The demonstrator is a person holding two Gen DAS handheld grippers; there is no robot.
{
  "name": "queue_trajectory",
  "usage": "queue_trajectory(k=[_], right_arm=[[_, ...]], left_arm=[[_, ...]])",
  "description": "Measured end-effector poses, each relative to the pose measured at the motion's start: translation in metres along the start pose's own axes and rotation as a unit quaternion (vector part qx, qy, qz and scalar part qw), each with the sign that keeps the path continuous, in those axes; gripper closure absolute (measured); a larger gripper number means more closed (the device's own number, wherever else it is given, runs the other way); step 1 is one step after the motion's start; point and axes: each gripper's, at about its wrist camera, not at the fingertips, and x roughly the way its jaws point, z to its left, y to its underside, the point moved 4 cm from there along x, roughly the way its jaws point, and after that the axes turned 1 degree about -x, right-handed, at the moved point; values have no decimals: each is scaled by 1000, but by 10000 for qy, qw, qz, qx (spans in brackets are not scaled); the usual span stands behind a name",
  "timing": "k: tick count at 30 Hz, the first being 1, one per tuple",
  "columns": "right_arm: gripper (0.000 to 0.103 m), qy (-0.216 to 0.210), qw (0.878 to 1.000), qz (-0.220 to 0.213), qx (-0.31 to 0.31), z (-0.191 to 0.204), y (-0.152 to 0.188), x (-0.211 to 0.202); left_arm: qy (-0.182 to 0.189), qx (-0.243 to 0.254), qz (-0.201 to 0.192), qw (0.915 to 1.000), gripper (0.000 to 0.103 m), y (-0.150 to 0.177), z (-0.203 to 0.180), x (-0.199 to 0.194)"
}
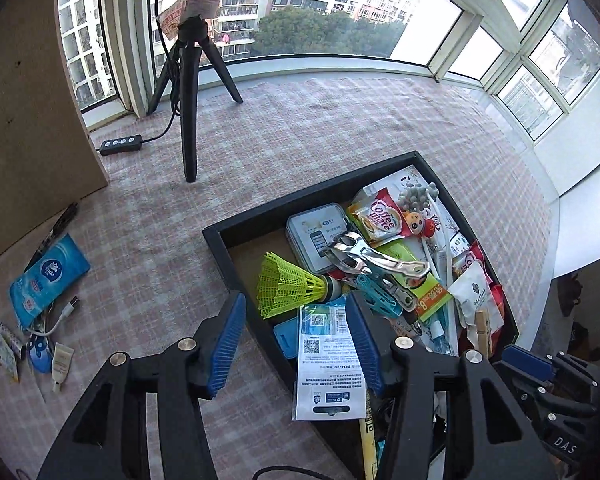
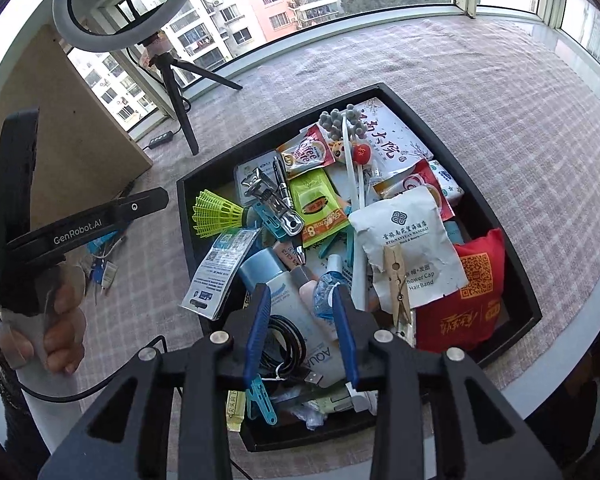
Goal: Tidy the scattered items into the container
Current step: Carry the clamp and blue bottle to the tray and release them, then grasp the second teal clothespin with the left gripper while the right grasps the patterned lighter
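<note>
A black tray [image 1: 260,216] [image 2: 512,264] holds many small items, among them a yellow shuttlecock [image 1: 288,286] [image 2: 216,212]. My left gripper [image 1: 296,320] is open over the tray's near-left edge. A white QR-code card packet [image 1: 328,360] [image 2: 216,272] lies between its blue pads, draped over the tray rim; no pad presses it. My right gripper [image 2: 300,296] is open and empty above a white bottle [image 2: 300,320] in the tray's near part. A blue tissue pack [image 1: 48,280], a white USB cable [image 1: 60,316] and small tubes [image 1: 62,364] lie scattered on the cloth to the left.
A black tripod [image 1: 188,92] with a ring light [image 2: 128,4] stands at the back, its cable switch [image 1: 122,145] on the checked cloth. A cardboard box [image 1: 28,128] stands at the left. A black pen [image 1: 58,226] lies beside it. Windows curve round the far edge.
</note>
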Motion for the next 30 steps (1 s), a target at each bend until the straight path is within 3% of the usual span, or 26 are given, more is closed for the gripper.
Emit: queue_trajectory(k=[10,18,23,30], right_arm=[[71,-260,9977,162,-598,57,-5,23],[67,-503,9898,398,-1273,120,-4,48],[63,-708,9805,608,-1728,167,9,69],[63,-911,9666,789,-2264,233,21,94]], left_arm=[[-473,-441,-194,9977,54,28,70,-24],[-910,-1002,-264,9904,54,57,158,-43],[-1287,-1473,-190,9805,53,86,227,-52],[-1752,-2167,-171,9602,54,127,320,-72]])
